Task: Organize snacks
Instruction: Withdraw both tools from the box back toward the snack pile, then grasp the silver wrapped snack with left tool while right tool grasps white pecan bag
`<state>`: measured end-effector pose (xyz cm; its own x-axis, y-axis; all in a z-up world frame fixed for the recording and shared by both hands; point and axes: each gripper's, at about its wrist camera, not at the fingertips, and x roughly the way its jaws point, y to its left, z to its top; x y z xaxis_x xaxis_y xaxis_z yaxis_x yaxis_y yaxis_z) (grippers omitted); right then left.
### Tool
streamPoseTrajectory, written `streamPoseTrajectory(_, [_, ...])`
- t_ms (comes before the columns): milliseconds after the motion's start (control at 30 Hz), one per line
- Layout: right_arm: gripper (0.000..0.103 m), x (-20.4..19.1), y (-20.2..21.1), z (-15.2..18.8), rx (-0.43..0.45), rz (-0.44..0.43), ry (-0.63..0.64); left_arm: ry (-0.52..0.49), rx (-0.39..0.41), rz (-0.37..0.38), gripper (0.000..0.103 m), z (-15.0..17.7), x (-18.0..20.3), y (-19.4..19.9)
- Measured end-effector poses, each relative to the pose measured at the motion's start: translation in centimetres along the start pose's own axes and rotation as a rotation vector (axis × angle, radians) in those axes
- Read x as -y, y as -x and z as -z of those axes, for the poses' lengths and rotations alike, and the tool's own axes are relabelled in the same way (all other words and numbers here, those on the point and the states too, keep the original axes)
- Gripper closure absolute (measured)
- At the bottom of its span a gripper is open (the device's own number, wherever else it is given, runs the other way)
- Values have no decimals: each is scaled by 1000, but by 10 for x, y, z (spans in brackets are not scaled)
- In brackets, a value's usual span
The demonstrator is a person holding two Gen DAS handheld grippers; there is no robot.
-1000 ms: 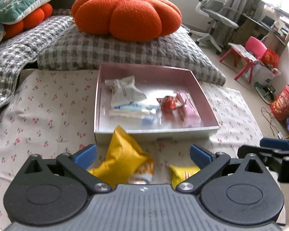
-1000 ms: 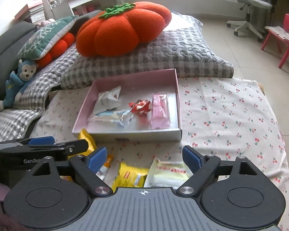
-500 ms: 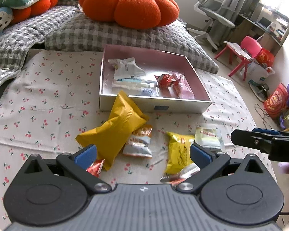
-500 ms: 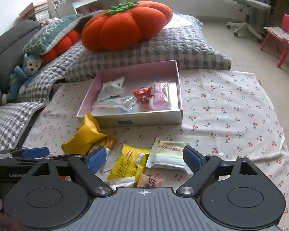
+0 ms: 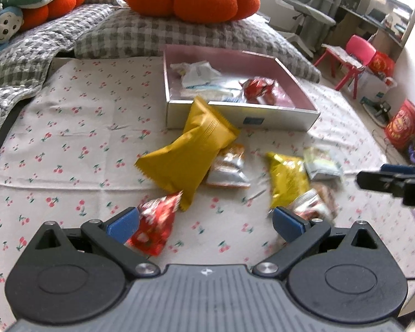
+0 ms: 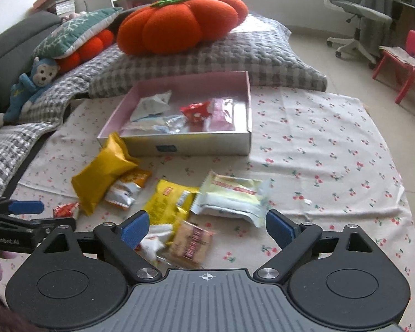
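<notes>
Right wrist view: both my hand-held grippers gape wide, empty.
Right hand-held gripper [image 6: 204, 228] and left hand-held gripper [image 5: 204, 222] over loose foil snack packets [image 6: 168, 202] near pink cardboard box [image 6: 179, 145].

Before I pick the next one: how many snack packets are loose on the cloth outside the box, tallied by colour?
Yellow: 2, large yellow packet and small yellow packet
Orange-and-silver packet: 1
Red packet: 1
Pale green packet: 1
Brown biscuit packet: 1
White packet, partly hidden: 1
Total: 7
</notes>
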<state>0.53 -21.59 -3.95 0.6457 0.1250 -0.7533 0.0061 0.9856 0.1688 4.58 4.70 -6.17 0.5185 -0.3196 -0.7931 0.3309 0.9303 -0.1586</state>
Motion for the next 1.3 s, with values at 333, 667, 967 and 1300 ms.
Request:
streamPoseTrajectory(333, [10, 12, -2, 28, -28, 1, 22, -89, -135, 24, 0, 30, 11, -4])
streamPoseTrajectory(667, [10, -17, -8, 46, -95, -43, 150, 168, -287, 99, 9, 38, -2, -8])
streamPoseTrajectory(967, [10, -22, -16, 51, -117, -56, 160, -115, -229, -1, 19, 42, 18, -9])
streamPoseTrajectory(1300, [10, -39, -25, 55, -134, -134, 152, -229, -186, -43, 42, 41, 25, -12])
